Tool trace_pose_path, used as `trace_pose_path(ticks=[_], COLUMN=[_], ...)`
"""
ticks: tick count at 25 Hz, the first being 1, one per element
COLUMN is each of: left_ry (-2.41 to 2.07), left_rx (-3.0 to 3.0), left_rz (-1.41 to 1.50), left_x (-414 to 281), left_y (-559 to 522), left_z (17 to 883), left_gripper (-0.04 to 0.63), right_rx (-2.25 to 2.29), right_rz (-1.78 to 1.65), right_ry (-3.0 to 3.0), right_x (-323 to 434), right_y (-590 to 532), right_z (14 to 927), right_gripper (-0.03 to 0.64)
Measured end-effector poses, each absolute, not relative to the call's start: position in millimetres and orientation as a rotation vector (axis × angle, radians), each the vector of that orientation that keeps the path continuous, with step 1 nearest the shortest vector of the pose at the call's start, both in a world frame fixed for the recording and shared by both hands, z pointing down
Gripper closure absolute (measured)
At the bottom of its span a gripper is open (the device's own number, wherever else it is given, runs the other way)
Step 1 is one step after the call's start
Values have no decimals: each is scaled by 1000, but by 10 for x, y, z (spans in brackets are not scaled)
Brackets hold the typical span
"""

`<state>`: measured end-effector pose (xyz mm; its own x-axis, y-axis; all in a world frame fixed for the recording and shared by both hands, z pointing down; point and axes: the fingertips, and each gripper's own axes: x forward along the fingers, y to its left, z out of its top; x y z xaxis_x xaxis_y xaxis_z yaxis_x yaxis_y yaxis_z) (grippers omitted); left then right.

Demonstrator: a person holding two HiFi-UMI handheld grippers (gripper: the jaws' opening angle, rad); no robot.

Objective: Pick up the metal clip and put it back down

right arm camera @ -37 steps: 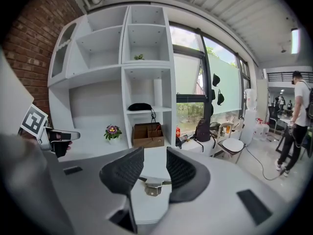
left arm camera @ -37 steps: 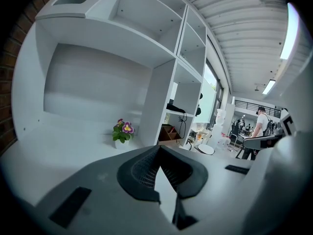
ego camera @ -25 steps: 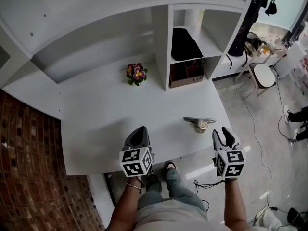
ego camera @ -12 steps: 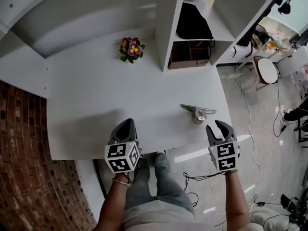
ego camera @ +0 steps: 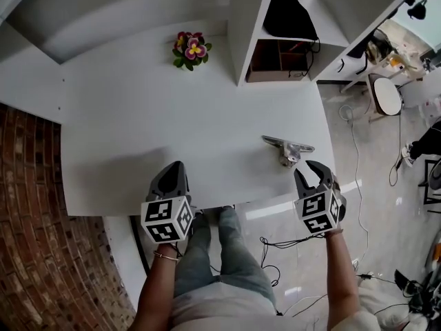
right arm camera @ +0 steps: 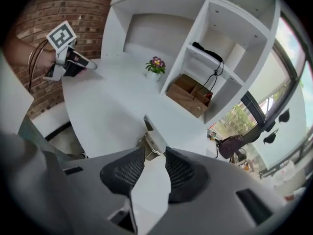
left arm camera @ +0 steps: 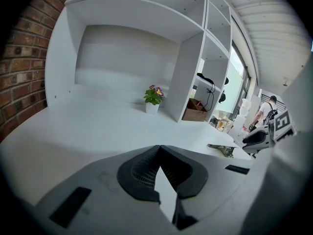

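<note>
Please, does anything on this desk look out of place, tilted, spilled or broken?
Nothing stands out. The metal clip lies on the white desk near its front right corner, wholly on the surface, and the flower pot stands upright at the back. No spill or damage shows.

Bright, even daylight enters from the window (left arm camera: 238, 82) at right of frame, which is overexposed. The white desk (ego camera: 138, 116) carries a soft shadow at lower left of the head view, and the floor (ego camera: 375, 150) shows glare streaks. Gripper views have fisheye curvature and black vignetted corners. The left gripper (left arm camera: 159, 148) and right gripper (right arm camera: 155, 154) are soft in the foreground.
</note>
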<state>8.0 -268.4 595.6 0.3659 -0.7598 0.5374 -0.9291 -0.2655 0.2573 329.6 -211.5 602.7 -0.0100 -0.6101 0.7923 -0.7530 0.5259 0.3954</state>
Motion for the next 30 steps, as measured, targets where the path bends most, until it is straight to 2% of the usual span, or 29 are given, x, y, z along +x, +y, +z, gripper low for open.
trace_pose_path(ticks=[15, 30], left_ry=[-1491, -1505], left_rx=[2048, 2023], left_rz=[430, 431], left_x=[-120, -160], left_y=[-2593, -2599], left_z=[6084, 6113], left_gripper=[584, 584], right_rx=[934, 895], right_rz=[-13, -69], right_ry=[-1611, -1586], right_x=[3188, 3152], right_y=[-2264, -2371], right_z=[6279, 6340], right_gripper=[488, 557])
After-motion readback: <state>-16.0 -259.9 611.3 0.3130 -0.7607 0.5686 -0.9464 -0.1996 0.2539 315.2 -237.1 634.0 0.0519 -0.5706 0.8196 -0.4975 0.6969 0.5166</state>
